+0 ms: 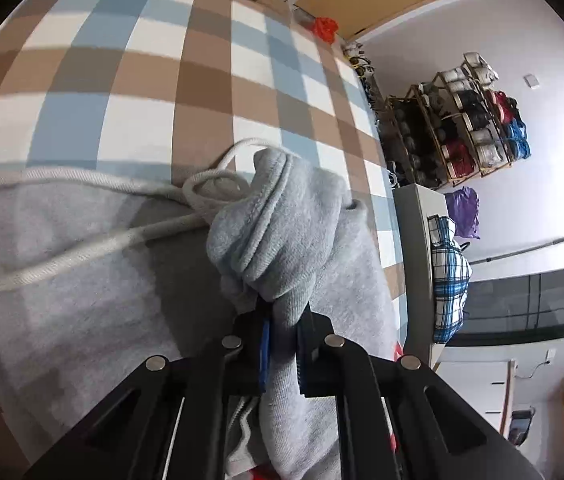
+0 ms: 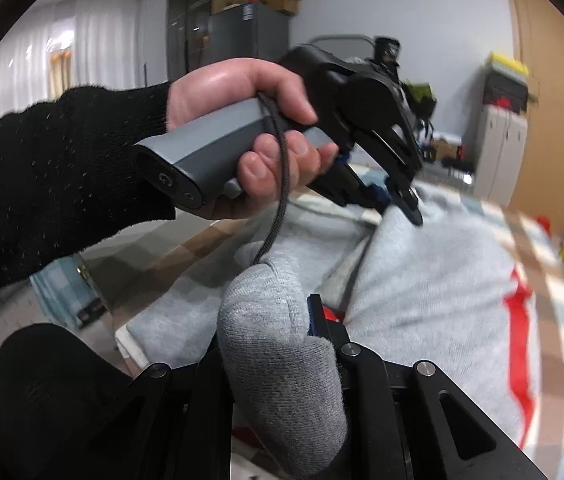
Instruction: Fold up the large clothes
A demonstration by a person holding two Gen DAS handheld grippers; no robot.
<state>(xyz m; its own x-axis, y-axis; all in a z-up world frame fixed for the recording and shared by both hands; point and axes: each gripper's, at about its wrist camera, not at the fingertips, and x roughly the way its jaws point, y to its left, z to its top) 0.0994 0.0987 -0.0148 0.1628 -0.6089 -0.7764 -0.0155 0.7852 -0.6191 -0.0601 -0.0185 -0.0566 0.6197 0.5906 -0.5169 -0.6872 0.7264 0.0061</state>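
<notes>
**Grey garment pinched by both grippers**

A checked bedcover point(image 1: 142, 80) in brown, blue and white is seen over the upper left of the left wrist view. On it a large grey sweatshirt point(image 1: 62, 300) is spread, with a red mark visible in the right wrist view. A white drawstring point(image 1: 82, 256) is laid across it toward 9 o'clock. The left gripper point(image 1: 282, 344) is clenched on a bunched fold of the sweatshirt — the cloth rises toward 12 o'clock. The right gripper point(image 2: 282, 344) is clamped on another grey fold. A hand point(image 2: 250, 136) in a black sleeve point(image 2: 54, 184) is seen at 11 o'clock — the left tool's handle is held.
</notes>
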